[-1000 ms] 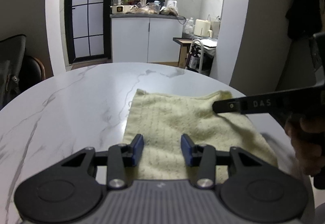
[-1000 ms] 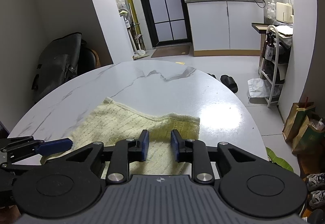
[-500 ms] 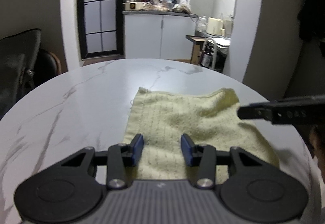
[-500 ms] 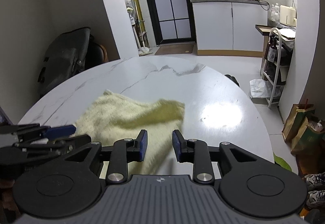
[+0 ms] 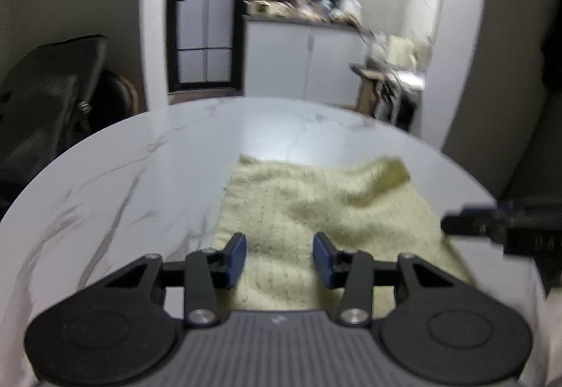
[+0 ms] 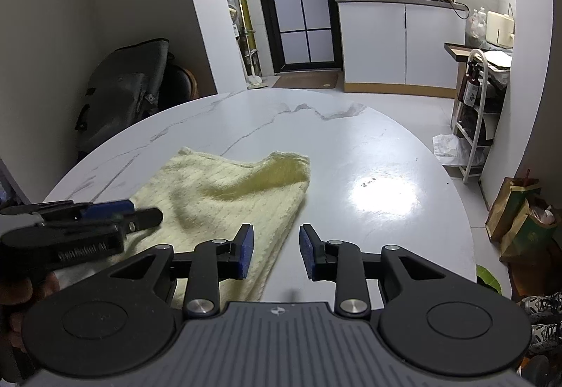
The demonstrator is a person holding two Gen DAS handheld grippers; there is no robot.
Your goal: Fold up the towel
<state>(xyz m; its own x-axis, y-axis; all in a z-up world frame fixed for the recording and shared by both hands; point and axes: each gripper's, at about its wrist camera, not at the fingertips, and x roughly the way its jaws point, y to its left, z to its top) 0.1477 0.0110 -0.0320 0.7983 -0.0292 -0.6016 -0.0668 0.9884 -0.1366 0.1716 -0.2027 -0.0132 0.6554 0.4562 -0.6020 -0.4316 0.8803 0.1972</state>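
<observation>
As laid out on the near part of the round marble table (image 5: 140, 176), well inside its rim, puts the pale yellow towel (image 5: 316, 204) in easy reach of both tools. Finds the left tongs (image 5: 279, 255) spread wide, blue pads apart and nothing pinched, poised low over the towel's near end; likely placed so as to come down on that edge or on the near left corner. Finds the right tongs (image 6: 275, 251) likewise wide open and empty, straddling the towel's right border, one pad over cloth and the other over bare marble; probably set there to take the near right corner. Cannot tell whether any pad touches the fabric. Shows the far right corner humped up and curled over, with a shadowed hollow beneath, rather than lying flat; looks loose, not pressed down. Judged from this alone: fold not finished, cloth rumpled and uneven. Calls for a grip on both near corners together, so as to carry the near edge evenly toward the far one. Risks a skewed fold if that raised corner is not smoothed first, since soft knitted cloth sags and drags. Blurred in the left view, so leaves the fine detail of the edges uncertain there.
</observation>
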